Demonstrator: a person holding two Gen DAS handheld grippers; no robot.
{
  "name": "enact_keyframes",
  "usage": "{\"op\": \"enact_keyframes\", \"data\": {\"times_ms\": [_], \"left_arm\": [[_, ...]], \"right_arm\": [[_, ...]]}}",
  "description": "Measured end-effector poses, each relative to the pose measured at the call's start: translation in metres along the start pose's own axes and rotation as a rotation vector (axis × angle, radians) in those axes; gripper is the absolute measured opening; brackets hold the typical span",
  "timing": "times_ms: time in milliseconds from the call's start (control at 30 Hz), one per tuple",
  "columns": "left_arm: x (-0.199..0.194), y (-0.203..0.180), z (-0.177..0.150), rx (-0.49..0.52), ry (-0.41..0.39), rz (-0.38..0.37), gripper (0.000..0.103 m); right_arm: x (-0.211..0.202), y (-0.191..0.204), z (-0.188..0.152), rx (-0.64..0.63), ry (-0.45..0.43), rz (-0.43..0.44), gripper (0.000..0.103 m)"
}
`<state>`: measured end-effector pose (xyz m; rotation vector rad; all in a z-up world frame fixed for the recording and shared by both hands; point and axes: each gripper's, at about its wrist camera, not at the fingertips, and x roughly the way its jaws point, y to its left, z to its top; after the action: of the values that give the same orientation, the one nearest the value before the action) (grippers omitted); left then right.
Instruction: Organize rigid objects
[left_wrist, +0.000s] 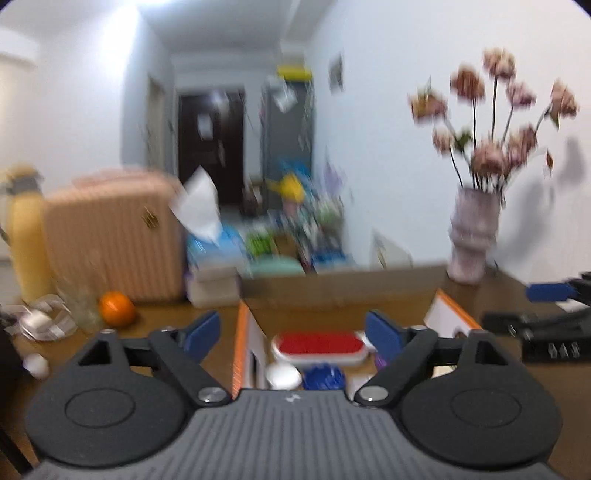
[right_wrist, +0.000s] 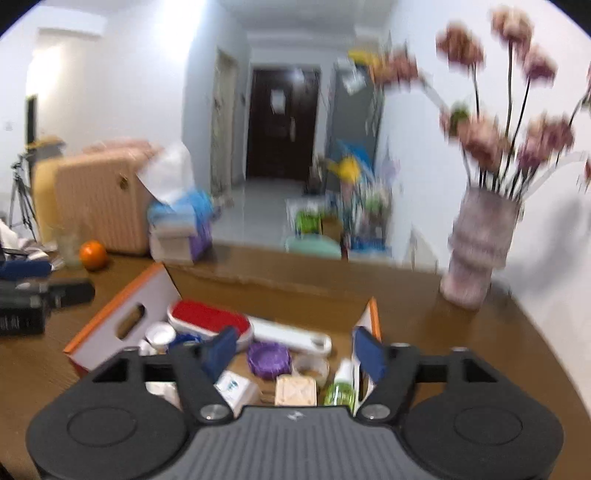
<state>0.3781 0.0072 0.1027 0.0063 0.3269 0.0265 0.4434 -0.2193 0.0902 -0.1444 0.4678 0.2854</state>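
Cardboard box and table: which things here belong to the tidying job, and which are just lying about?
Job: cardboard box, red-topped case, purple lid, green bottle, left tool, right tool.

Lying about: orange, flower vase, tissue box, pink suitcase.

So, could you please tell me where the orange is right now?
The orange sits on the wooden table at the left of both wrist views, in front of the pink suitcase and beside a clear glass, outside the box.

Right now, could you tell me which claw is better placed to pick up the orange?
Left, probably. The orange lies just beyond the open left claw, on its outer side; the right claw hangs open over the box.
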Motion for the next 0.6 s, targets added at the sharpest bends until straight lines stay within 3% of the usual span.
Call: {"op": "enact_keyframes", "data": {"times_ms": [133,200,333,600], "left_arm": [[-0.039,-0.003,-0.010,0.052,-0.126,0.009,0.101],[-0.054,-0.005,-0.019,0.058,-0.177,0.009,0.103],[-0.072,-0.009,-0.034,0.069,-0.209,0.007,0.103],[-0.090,-0.006,-0.047,0.051,-0.210,0.001,0.103]], "right_arm": [[-0.037,0.011,-0.017,-0.043,-0.102,-0.041,0.080],[-0.053,0.011,-0.029,-0.021,-0.169,-0.041,0.090],[-0.074,0.011,-0.052,0.021,-0.288,-0.050,0.095],[-0.090,0.011,-0.067,0.067,-0.289,-0.049,0.095]]}}
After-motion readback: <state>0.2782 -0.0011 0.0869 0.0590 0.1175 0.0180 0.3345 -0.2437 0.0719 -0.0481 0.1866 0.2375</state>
